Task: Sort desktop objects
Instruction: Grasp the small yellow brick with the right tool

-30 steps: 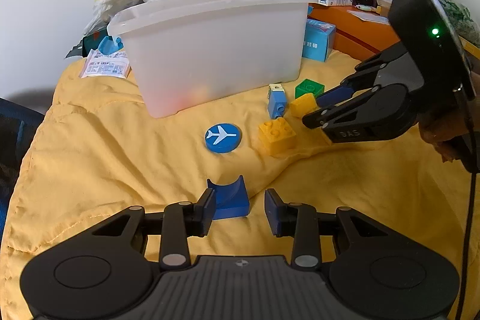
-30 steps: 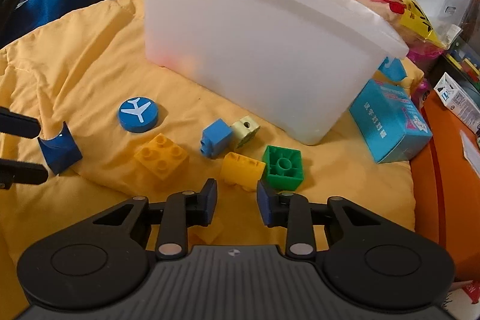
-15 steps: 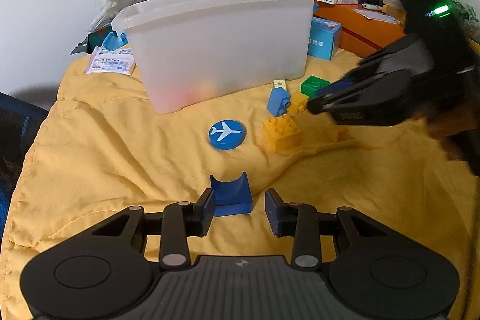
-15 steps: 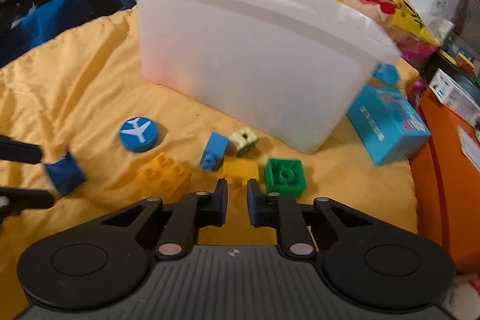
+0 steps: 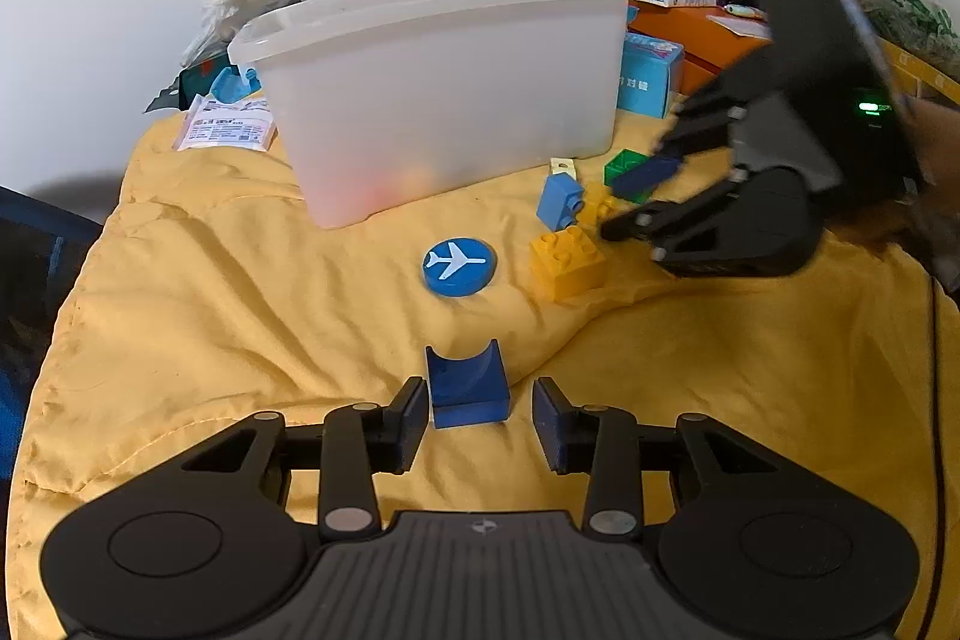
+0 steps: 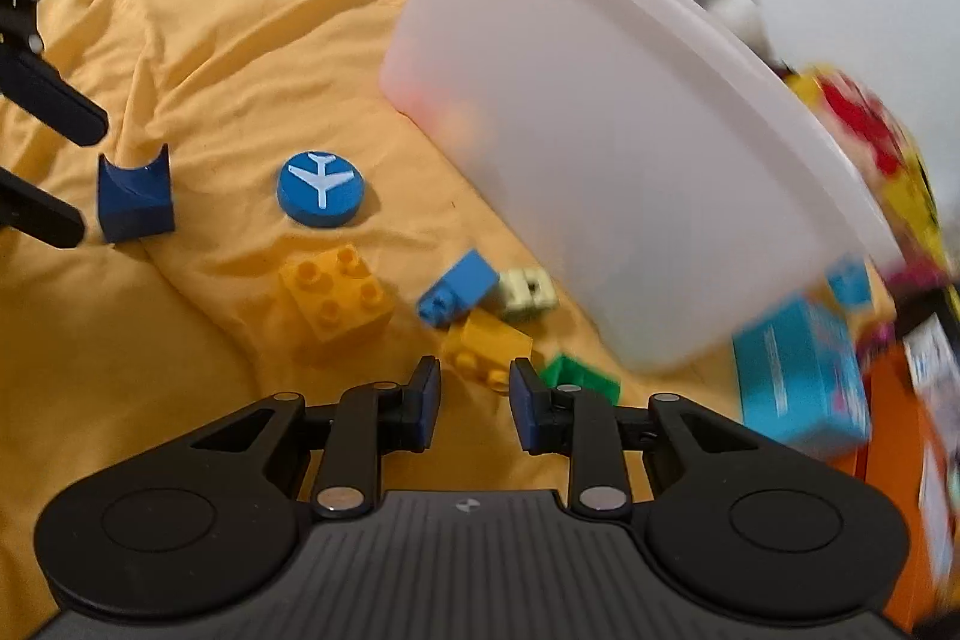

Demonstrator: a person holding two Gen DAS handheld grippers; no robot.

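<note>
**Toy blocks on a yellow cloth, part of the scene blurred**

A rumpled yellow cloth [image 5: 240, 316] is spread over the bench, with a translucent white bin [image 5: 444, 88] standing on it before a plain wall. The bin's contents are seen only as faint reddish smears through its wall.

A dark blue curved block [image 5: 467, 388] lies just ahead of the left gripper [image 5: 480, 421], partly between its fingers; the fingers are opening and stand apart from it, the left one very close to its side. A blue airplane disc [image 5: 459, 266] and a yellow four-stud brick [image 5: 567, 263] lie beyond.

The right gripper [image 6: 474, 403] is opening above a small yellow brick [image 6: 487, 343], which lies just ahead of its fingertips, ungripped. In the left wrist view this brick is largely hidden behind that gripper. A light blue brick [image 6: 459, 287], a pale brick [image 6: 528, 293] and a green brick [image 6: 579, 376], half covered by a finger, lie close by. The right side of the right wrist view is smeared, so the teal box [image 6: 801, 376] cannot be read.
</note>
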